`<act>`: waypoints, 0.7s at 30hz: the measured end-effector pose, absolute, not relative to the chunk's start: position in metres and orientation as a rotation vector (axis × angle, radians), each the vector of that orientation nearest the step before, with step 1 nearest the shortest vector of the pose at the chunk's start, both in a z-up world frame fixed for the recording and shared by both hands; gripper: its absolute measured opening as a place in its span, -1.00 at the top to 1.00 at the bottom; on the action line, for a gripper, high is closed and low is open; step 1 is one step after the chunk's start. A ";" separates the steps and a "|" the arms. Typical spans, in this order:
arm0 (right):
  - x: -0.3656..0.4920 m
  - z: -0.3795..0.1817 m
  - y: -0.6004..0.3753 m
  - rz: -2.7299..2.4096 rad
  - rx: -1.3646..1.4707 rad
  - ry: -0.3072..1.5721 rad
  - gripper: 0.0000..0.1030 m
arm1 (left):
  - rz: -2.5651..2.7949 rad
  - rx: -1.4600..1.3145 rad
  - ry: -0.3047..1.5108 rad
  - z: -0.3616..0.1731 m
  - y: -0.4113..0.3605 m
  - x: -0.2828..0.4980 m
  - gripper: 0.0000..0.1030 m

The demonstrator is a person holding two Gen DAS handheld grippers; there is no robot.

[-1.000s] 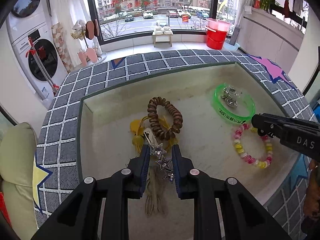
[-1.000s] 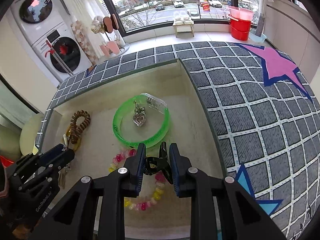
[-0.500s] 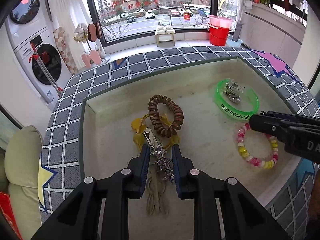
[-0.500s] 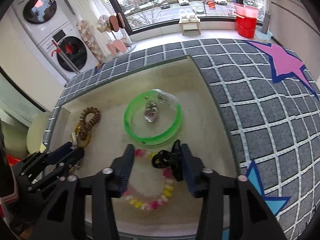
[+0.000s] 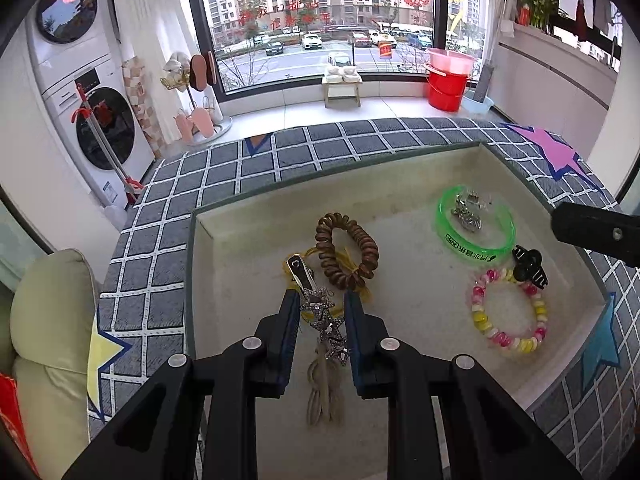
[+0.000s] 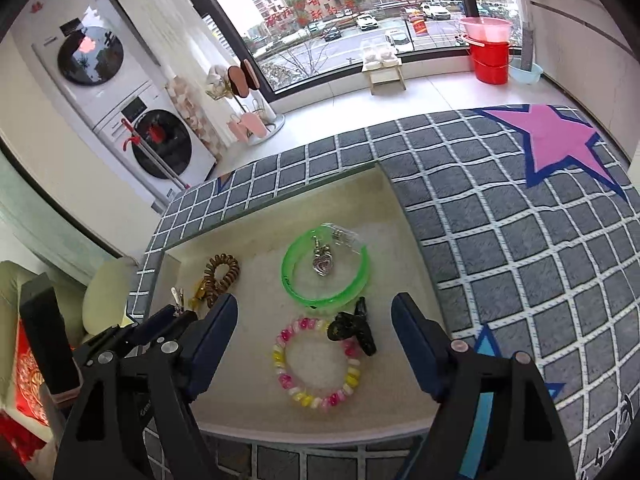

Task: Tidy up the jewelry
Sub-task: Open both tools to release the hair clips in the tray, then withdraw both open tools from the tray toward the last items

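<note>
A cream tray point(image 5: 400, 168) point(image 6: 280, 200) holds the jewelry. My left gripper point(image 5: 320, 308) is shut on a silver star hair clip point(image 5: 320, 312) above the tray's near left. A brown spiral hair tie point(image 5: 346, 250) point(image 6: 220, 274) lies on a yellow piece beyond it. My right gripper point(image 6: 314, 312) is open and empty above a black claw clip point(image 6: 354, 326) point(image 5: 528, 262), which rests on a pink-and-yellow bead bracelet point(image 6: 316, 364) point(image 5: 506, 312). A green bangle point(image 6: 324, 268) point(image 5: 474, 230) rings a silver heart pendant point(image 6: 322, 264).
The tray sits on a grey checked cloth point(image 6: 520, 264) with a pink star point(image 6: 556, 140). A beige cord bundle point(image 5: 324, 392) lies in the tray under my left gripper. A cream cushion point(image 5: 48, 340) is at the left. A washer stack and window stand beyond.
My right gripper has opened wide, let go of the black claw clip onto the bead bracelet, and drawn back. My left gripper stays shut on the star clip, lifted slightly.
</note>
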State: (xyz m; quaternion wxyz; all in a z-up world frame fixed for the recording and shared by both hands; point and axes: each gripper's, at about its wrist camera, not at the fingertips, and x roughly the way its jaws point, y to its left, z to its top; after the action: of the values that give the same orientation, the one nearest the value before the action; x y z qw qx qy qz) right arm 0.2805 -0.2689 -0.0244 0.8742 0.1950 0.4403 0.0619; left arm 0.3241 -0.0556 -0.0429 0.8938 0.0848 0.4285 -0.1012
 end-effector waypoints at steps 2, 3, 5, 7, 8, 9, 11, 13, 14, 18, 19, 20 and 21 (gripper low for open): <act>0.276 -0.023 -0.270 0.125 0.405 0.919 -0.59 | -0.215 0.176 0.886 -0.042 -0.056 0.324 0.28; 0.274 -0.023 -0.271 0.123 0.406 0.919 -0.59 | -0.216 0.176 0.883 -0.041 -0.057 0.324 0.28; 0.270 -0.022 -0.274 0.122 0.413 0.920 -0.59 | -0.218 0.172 0.874 -0.038 -0.057 0.323 0.28; 0.266 -0.021 -0.275 0.128 0.419 0.922 -0.59 | -0.212 0.166 0.864 -0.035 -0.056 0.322 0.28; 0.264 -0.020 -0.275 0.131 0.422 0.920 -0.60 | -0.210 0.161 0.858 -0.033 -0.055 0.321 0.27; 0.261 -0.019 -0.276 0.132 0.424 0.918 -0.60 | -0.207 0.158 0.852 -0.031 -0.054 0.320 -0.15; 0.256 -0.018 -0.278 0.127 0.430 0.912 -0.61 | -0.169 0.155 0.821 -0.025 -0.050 0.316 -1.00; 0.251 -0.017 -0.281 0.119 0.442 0.904 -0.62 | -0.154 0.156 0.774 -0.017 -0.046 0.310 -1.00; 0.248 -0.017 -0.281 0.113 0.444 0.902 -0.69 | -0.160 0.154 0.776 -0.015 -0.045 0.310 -1.00; 0.233 -0.011 -0.281 0.094 0.429 0.860 -0.99 | -0.158 0.152 0.757 -0.009 -0.041 0.299 -1.00; 0.227 -0.008 -0.280 0.091 0.422 0.838 -0.99 | -0.162 0.154 0.752 -0.008 -0.040 0.295 -1.00; 0.224 -0.005 -0.279 0.090 0.420 0.823 -0.99 | -0.163 0.156 0.748 -0.006 -0.039 0.291 -1.00; 0.220 -0.002 -0.280 0.091 0.424 0.806 -1.00 | -0.160 0.156 0.740 -0.005 -0.037 0.285 -1.00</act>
State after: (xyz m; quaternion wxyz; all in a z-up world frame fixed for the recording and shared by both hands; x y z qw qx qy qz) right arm 0.2202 -0.2796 -0.0024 0.8971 0.2047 0.3891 0.0439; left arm 0.2854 -0.0372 -0.0048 0.9262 0.0761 0.3609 -0.0782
